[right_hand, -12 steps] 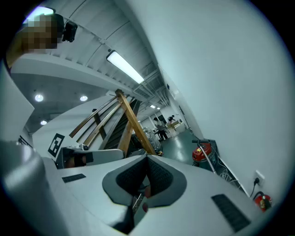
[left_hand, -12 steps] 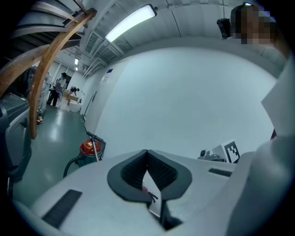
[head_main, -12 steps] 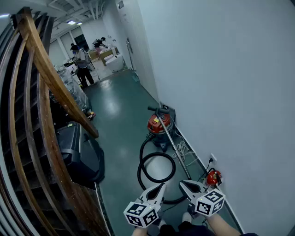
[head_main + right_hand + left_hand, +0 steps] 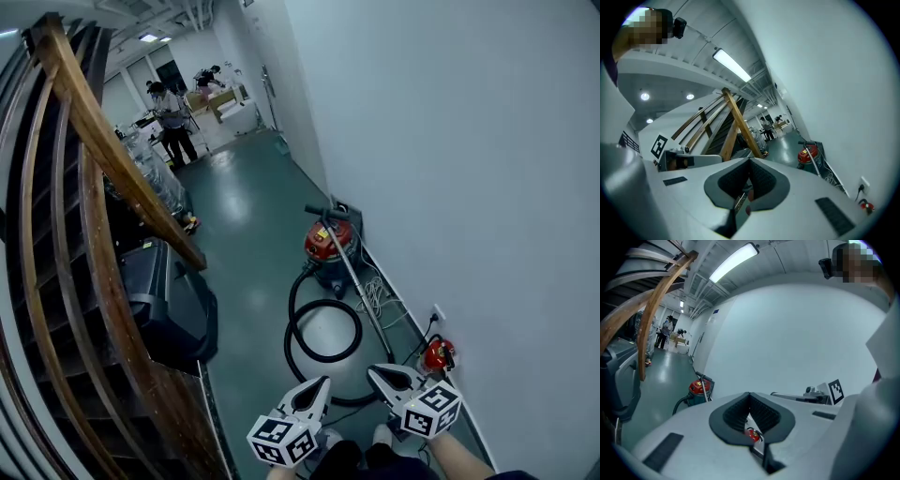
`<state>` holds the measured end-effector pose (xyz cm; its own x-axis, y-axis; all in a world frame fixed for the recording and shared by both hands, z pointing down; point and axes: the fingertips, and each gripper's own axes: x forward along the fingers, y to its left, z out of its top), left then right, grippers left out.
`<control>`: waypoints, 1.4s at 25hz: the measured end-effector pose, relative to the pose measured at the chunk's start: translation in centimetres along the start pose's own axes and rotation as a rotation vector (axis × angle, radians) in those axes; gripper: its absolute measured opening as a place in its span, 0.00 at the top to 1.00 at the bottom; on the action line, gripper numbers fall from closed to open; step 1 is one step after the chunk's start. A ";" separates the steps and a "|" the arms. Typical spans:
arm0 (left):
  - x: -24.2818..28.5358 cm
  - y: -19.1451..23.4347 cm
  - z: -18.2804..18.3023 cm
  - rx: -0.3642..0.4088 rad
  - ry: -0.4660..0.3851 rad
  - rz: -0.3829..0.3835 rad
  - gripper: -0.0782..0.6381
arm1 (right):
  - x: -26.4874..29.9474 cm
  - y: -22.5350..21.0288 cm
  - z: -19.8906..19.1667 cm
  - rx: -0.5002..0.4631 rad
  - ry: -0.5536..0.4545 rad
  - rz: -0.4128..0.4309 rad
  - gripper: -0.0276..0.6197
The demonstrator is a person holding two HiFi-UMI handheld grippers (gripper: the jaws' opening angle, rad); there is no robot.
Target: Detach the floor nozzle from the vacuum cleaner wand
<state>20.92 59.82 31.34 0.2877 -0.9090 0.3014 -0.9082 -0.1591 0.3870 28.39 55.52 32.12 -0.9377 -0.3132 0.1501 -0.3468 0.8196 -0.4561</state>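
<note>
A red canister vacuum (image 4: 330, 242) stands on the green floor by the white wall. Its thin metal wand (image 4: 361, 300) slants from the handle down toward me, and its lower end disappears behind my right gripper (image 4: 375, 371). The floor nozzle is not visible. A black hose (image 4: 298, 333) loops on the floor in front of the canister. My left gripper (image 4: 322, 382) is held beside the right one, both low in the head view, short of the vacuum, shut and empty. The vacuum (image 4: 698, 388) appears far off in the left gripper view, and the vacuum (image 4: 807, 154) likewise in the right gripper view.
A curved wooden stair rail (image 4: 94, 141) and a black case (image 4: 164, 300) line the left side. A small red object (image 4: 436, 354) sits at the wall base near a socket, with white cable (image 4: 380, 302) beside the wand. People (image 4: 171, 117) stand far down the corridor.
The head view has shifted a little, so the vacuum sits slightly higher in the picture. Both grippers stay shut and side by side.
</note>
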 end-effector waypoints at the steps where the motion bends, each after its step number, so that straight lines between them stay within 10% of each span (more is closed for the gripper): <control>1: -0.2 0.4 0.0 -0.001 0.004 0.000 0.88 | 0.3 0.0 -0.1 0.012 -0.003 0.000 0.93; 19: -2.0 13.2 4.7 -0.072 -0.047 -0.027 0.88 | 8.7 -0.6 0.7 0.041 -0.026 -0.158 0.93; 35: 15.7 22.9 12.1 -0.084 -0.011 -0.015 0.88 | 22.1 -16.7 9.2 0.049 -0.039 -0.136 0.93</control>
<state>1.00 37.23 34.34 0.2975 -0.9110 0.2857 -0.8751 -0.1406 0.4631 13.59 30.52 35.01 -0.8806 -0.4386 0.1795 -0.4679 0.7445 -0.4763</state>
